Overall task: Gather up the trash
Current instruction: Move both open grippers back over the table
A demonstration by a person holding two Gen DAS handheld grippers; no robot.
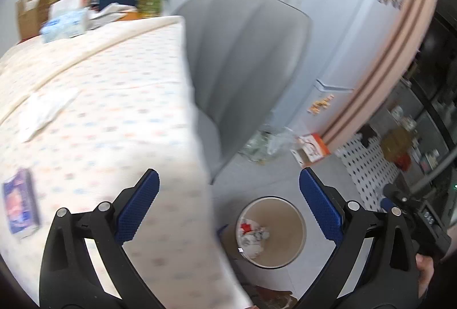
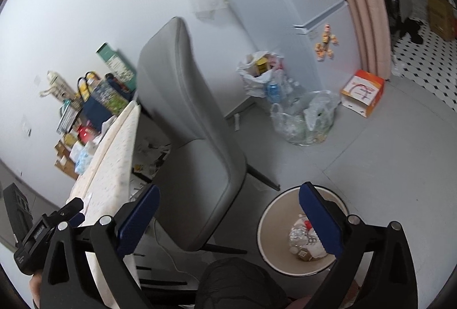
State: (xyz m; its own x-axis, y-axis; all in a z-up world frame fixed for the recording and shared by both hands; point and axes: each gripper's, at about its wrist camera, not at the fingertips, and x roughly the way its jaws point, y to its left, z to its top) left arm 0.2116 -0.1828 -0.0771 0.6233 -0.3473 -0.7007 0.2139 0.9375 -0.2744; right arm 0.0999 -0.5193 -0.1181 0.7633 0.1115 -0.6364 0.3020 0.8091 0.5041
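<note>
A round beige trash bin (image 1: pixel 288 226) stands on the grey floor beside the table, with crumpled white and red trash (image 1: pixel 254 234) inside. My left gripper (image 1: pixel 228 177) is open and empty, above the table's edge and the bin. On the patterned tablecloth (image 1: pixel 114 109) lie a white crumpled tissue (image 1: pixel 42 112) and a blue packet (image 1: pixel 20 206). In the right wrist view the bin (image 2: pixel 274 234) sits low right with the trash (image 2: pixel 302 240) in it. My right gripper (image 2: pixel 230 189) is open and empty, above the chair seat and the bin.
A grey chair (image 2: pixel 194 137) stands between table and bin. Clear bags of bottles (image 2: pixel 302 120) and an orange-white box (image 2: pixel 362 92) sit by the white fridge (image 1: pixel 357 9). A tissue pack (image 1: pixel 64 23), bags and boxes crowd the table's far end.
</note>
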